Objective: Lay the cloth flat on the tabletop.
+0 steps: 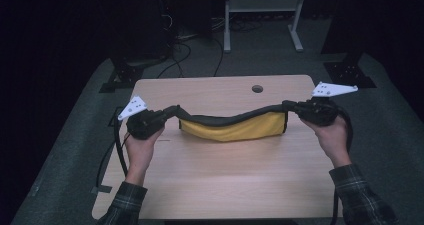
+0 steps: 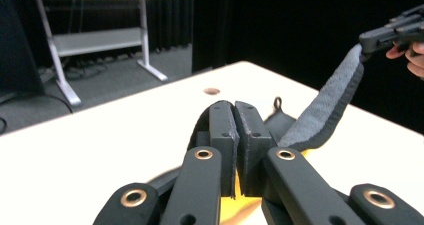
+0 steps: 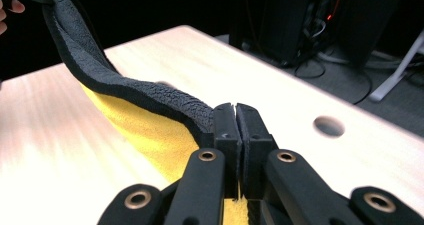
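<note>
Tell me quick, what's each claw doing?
Left gripper: shut on one end of the yellow-and-black cloth.
Right gripper: shut on its other end.

Item: yellow cloth (image 1: 235,127) with a dark grey upper edge, hanging stretched between two grippers above a pale wooden tabletop (image 1: 220,180). The left gripper (image 1: 167,112) is pinching the cloth's left end; the right gripper (image 1: 290,106) is pinching its right end (fingers of both are pressing together on the dark edge). The edge is sagging in the middle, and the yellow part is draping down toward the tabletop. A person's hands are gripping both tools, plaid sleeves (image 1: 122,202) entering from below. A round hole (image 1: 257,89) is sitting near the tabletop's far edge. A metal stand (image 1: 262,15) is standing on the floor beyond.
</note>
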{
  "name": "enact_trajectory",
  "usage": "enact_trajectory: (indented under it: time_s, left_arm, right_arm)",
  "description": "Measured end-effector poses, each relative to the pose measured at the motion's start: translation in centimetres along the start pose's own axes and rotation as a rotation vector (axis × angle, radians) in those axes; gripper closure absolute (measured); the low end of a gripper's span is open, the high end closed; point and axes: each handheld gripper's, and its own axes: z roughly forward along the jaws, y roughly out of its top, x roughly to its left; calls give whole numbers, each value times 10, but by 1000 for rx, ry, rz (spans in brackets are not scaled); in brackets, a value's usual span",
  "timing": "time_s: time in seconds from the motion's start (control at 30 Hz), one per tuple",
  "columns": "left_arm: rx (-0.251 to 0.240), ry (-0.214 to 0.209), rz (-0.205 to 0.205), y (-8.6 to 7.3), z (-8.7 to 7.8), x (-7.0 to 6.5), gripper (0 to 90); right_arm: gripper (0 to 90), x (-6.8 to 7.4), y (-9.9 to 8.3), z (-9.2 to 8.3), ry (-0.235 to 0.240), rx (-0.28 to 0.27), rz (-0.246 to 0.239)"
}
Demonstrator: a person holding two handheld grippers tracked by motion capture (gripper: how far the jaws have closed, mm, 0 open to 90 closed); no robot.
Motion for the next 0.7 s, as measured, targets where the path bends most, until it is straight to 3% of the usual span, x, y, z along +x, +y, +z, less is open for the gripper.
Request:
enact_trajectory:
  time_s: [0.4, 0.7]
  left_arm:
    - [98, -43, -34, -42, -19, -13, 869]
    - [159, -76, -54, -64, -36, -29, 868]
  right_arm:
    - [879, 17, -48, -9, 66, 55, 44]
    - [879, 42, -81, -27, 129, 112, 37]
